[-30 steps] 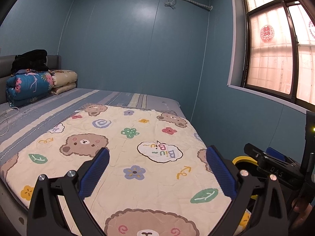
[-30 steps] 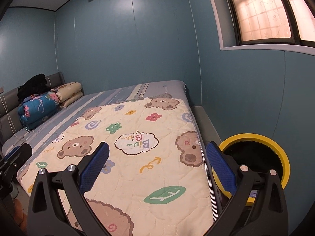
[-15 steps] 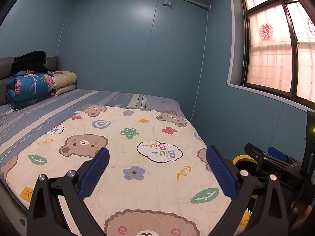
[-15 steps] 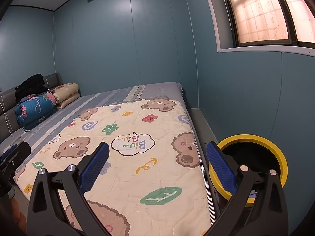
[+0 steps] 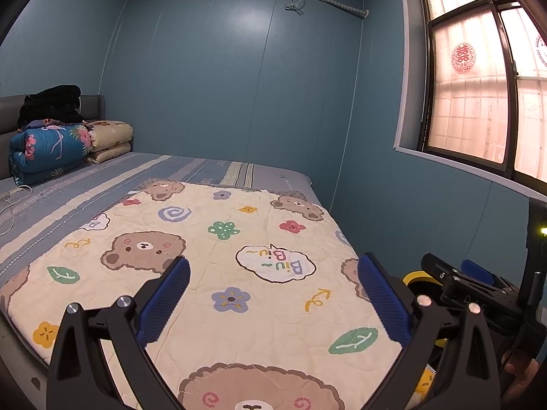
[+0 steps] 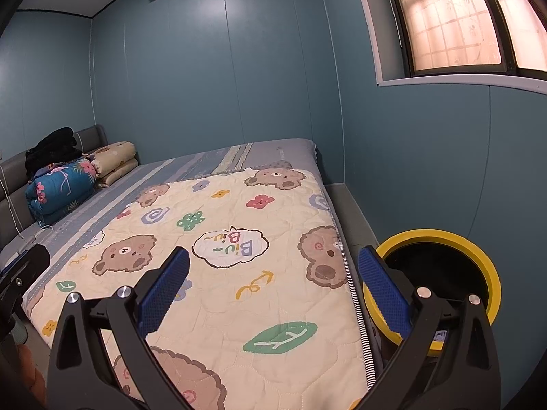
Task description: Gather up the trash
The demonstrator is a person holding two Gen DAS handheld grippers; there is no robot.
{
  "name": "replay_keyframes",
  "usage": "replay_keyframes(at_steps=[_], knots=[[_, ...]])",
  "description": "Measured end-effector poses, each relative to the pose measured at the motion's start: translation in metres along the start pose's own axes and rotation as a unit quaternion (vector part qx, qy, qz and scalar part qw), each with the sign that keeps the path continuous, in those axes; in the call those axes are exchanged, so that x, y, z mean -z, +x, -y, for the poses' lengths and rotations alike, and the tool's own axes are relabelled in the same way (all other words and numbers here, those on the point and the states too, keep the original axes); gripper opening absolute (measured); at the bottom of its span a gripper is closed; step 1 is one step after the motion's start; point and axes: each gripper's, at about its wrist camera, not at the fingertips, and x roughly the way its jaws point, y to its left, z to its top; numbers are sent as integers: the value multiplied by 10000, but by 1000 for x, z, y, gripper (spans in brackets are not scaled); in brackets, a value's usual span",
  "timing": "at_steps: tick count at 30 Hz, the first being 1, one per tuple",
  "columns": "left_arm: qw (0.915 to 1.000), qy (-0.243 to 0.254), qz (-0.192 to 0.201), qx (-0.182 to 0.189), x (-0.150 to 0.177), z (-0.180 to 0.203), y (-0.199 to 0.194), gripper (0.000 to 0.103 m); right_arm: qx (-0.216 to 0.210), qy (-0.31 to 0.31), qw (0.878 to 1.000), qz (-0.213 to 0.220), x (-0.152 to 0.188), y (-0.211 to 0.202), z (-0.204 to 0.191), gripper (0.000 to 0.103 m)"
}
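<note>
A round bin with a yellow rim [image 6: 478, 256] and a black inside stands on the floor between the bed and the blue wall; its rim also shows in the left wrist view [image 5: 415, 278]. My left gripper [image 5: 273, 294] is open and empty above the cream bear-print quilt [image 5: 222, 273]. My right gripper [image 6: 273, 287] is open and empty above the same quilt's [image 6: 239, 273] right edge, its right finger next to the bin. No trash shows on the bed.
Folded quilts and a black bundle [image 5: 51, 136] lie at the headboard, far left. A white cable [image 5: 13, 198] lies on the striped sheet. The right gripper's body [image 5: 471, 290] shows at the right of the left view. A window [image 5: 478, 85] is in the right wall.
Both views have drifted slightly; the right wrist view has tilted and rolled a little. Both grippers stay open and empty.
</note>
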Motion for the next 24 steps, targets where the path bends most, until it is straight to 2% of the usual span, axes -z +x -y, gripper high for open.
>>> replay_keyframes(at_steps=[24], knots=[[10000, -16, -52, 37, 4, 2, 5, 95, 16, 94, 9999, -132, 7, 7, 2, 95]])
